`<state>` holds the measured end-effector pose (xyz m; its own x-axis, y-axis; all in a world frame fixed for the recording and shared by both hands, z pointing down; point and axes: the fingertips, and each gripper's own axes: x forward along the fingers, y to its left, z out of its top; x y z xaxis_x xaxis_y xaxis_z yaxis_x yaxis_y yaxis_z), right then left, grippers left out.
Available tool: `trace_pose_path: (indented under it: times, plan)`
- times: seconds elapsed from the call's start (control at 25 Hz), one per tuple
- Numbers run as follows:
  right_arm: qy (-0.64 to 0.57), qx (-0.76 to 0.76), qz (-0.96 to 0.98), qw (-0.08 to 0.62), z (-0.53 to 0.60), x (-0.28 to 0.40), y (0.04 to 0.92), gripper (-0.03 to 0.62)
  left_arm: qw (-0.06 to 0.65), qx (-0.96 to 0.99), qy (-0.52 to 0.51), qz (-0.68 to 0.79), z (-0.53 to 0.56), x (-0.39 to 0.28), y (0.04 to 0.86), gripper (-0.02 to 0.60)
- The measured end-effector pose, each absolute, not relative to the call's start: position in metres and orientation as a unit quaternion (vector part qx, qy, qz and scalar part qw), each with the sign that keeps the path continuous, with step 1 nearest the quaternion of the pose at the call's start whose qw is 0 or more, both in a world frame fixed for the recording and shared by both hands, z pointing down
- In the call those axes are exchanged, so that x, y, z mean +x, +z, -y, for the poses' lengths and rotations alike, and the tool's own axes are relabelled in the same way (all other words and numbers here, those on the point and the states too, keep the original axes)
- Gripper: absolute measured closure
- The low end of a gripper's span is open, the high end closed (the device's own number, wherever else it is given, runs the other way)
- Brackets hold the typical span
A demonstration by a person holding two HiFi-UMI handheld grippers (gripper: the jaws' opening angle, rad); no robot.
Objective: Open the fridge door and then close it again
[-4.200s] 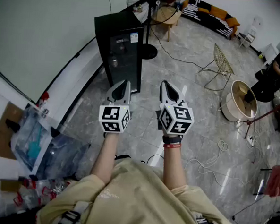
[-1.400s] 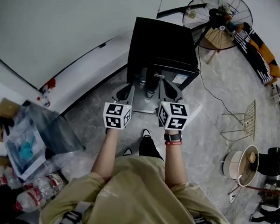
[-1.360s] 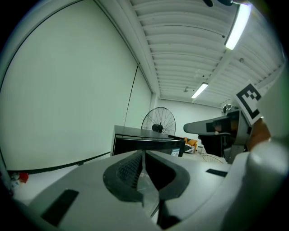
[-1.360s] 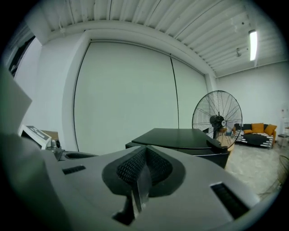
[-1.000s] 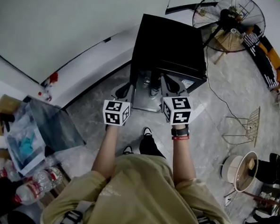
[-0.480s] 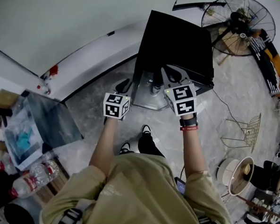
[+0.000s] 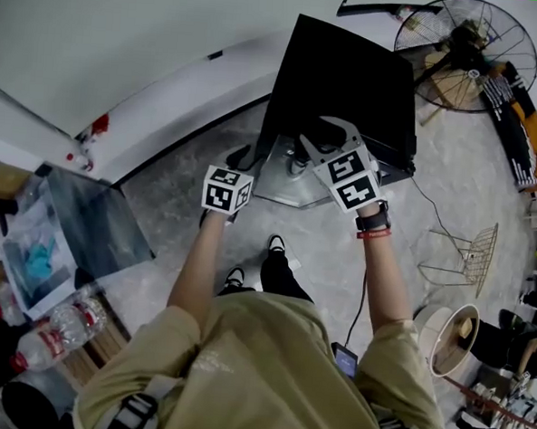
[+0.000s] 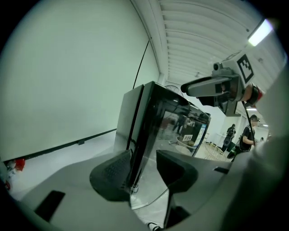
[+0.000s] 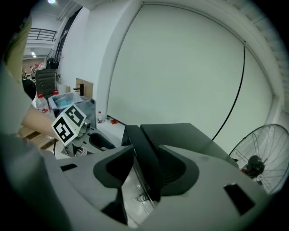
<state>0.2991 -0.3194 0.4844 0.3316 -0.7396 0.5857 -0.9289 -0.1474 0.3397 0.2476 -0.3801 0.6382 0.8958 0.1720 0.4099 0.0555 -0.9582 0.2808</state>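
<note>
A small black fridge point(image 7: 345, 73) with a glass door point(image 7: 284, 178) stands against the white wall, right in front of me. In the left gripper view the door's left edge point(image 8: 135, 149) runs between the jaws of my left gripper point(image 8: 143, 158). Those jaws are opening, with a gap at each pad. My right gripper point(image 7: 321, 131) is at the door's top front edge. That black edge point(image 9: 144, 153) passes between its opening jaws point(image 9: 144, 168). I cannot tell whether the door is fully shut or slightly ajar.
A standing fan point(image 7: 465, 49) is behind the fridge on the right. A clear plastic bin point(image 7: 59, 232) and bottles point(image 7: 24, 348) sit on the left. A wire stool point(image 7: 470, 253) and a round white container point(image 7: 451, 338) are on the right floor. The person's shoes point(image 7: 276, 246) are just before the door.
Both grippers have moved forward and down onto the fridge door's edges. Their jaws, shut a second ago, now stand apart. The right gripper has rolled to the side.
</note>
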Motion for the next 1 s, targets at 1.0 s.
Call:
trace_pose_path:
  times: [1.0]
  plan:
    - [0.132, 0.672, 0.572, 0.452, 0.328, 0.305, 0.523, 0.373, 0.139, 0.948, 0.273, -0.086, 0.379, 0.282, 0.678, 0.404]
